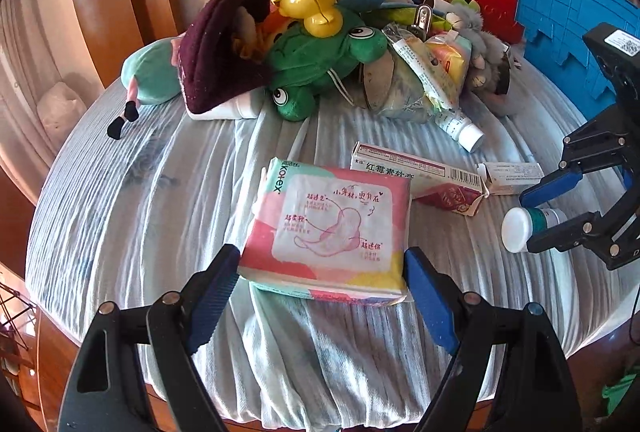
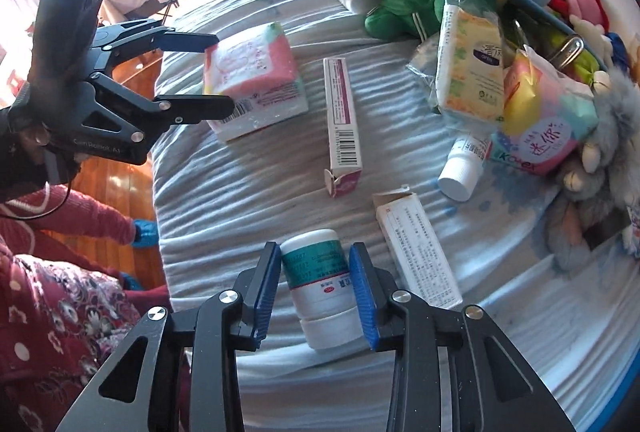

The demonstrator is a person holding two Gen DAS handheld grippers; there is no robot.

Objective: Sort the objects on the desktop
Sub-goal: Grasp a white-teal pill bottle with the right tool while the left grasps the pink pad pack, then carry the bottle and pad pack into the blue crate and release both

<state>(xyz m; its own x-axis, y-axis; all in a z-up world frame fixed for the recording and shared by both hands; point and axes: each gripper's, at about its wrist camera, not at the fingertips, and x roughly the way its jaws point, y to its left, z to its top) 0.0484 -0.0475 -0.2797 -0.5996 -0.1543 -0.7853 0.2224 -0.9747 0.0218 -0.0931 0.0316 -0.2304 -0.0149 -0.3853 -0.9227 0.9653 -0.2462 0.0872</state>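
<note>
Our right tongs [image 2: 316,292] have closed on the small white medicine bottle [image 2: 320,288] lying near the front edge of the cloth-covered table [image 2: 240,200]; we should confirm the pads sit square on its green label before lifting straight up. Our left tongs [image 1: 320,296] stand open astride the pink Kotex pack [image 1: 332,228], not yet squeezing it; close evenly, well clear of the ointment box [image 1: 416,176].

A white bottle with a green label [image 2: 320,284] lies on its side on the striped cloth; a pink Kotex pack [image 1: 332,228] lies flat, two slim cartons [image 2: 342,124] between them.
</note>
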